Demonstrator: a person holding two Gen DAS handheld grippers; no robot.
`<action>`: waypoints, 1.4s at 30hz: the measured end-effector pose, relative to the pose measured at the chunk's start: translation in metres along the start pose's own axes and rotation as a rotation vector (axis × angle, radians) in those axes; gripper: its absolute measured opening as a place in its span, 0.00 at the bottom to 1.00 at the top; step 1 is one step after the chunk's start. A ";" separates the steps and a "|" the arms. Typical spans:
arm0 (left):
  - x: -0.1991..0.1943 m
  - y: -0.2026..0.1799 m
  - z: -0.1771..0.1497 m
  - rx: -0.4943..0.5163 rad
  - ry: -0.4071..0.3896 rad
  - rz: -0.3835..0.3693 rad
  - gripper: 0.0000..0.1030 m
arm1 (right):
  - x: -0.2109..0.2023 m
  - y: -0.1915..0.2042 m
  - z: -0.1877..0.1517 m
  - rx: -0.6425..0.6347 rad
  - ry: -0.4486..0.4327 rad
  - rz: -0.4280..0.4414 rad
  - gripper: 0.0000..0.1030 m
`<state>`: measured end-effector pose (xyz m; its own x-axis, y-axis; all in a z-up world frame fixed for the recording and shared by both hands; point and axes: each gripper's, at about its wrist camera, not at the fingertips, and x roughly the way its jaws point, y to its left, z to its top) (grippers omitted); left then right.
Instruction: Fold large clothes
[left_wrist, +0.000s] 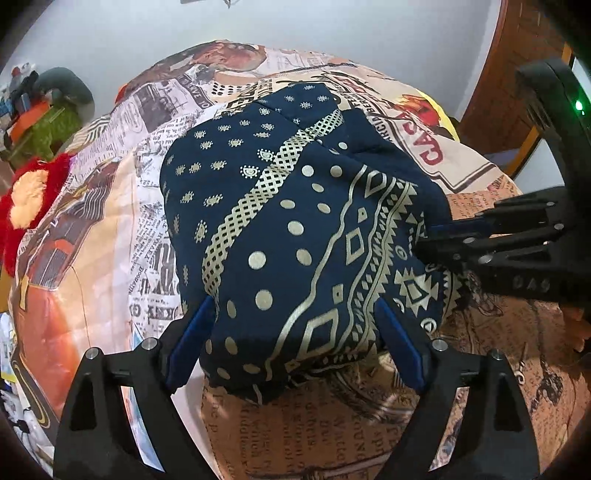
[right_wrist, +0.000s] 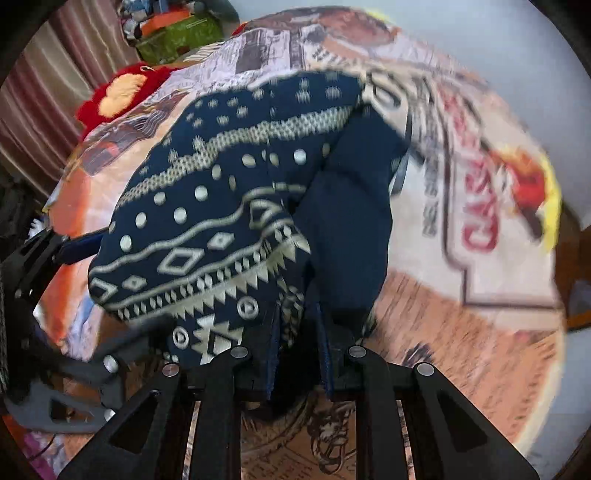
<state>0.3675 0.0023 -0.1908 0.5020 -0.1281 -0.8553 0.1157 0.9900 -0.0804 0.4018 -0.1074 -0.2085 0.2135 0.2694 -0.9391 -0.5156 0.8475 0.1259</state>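
A folded navy garment (left_wrist: 280, 206) with gold dots and geometric bands lies bunched on the printed bedsheet (left_wrist: 110, 221). My left gripper (left_wrist: 293, 306) stands open, its blue pads wide on either side of the garment's near end without pressing it. My right gripper (left_wrist: 432, 236) comes in from the right and pinches the garment's right edge. In the right wrist view, which is blurred, the right gripper (right_wrist: 299, 321) is shut on a fold of the garment (right_wrist: 221, 221). The left gripper (right_wrist: 74, 243) shows at the garment's left side.
The bedsheet (right_wrist: 461, 184) carries newspaper and poster prints. A red and cream plush (left_wrist: 33, 192) (right_wrist: 122, 92) lies at the bed's far left edge. Cluttered boxes (left_wrist: 55, 125) stand beyond it. A wooden door (left_wrist: 517, 74) is at right and a curtain (right_wrist: 44, 92) hangs at left.
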 end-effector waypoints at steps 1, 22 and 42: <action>-0.003 0.002 -0.002 0.003 0.004 -0.013 0.84 | -0.001 -0.006 -0.004 0.017 -0.010 0.032 0.15; -0.019 0.126 0.017 -0.428 0.017 -0.195 0.84 | -0.050 0.000 0.054 0.121 -0.078 0.169 0.19; 0.053 0.132 0.003 -0.579 0.125 -0.461 1.00 | 0.009 -0.025 0.021 -0.014 -0.078 -0.079 0.25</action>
<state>0.4118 0.1260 -0.2457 0.4071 -0.5639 -0.7185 -0.1962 0.7143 -0.6718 0.4343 -0.1161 -0.2135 0.3177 0.2371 -0.9181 -0.5064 0.8610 0.0472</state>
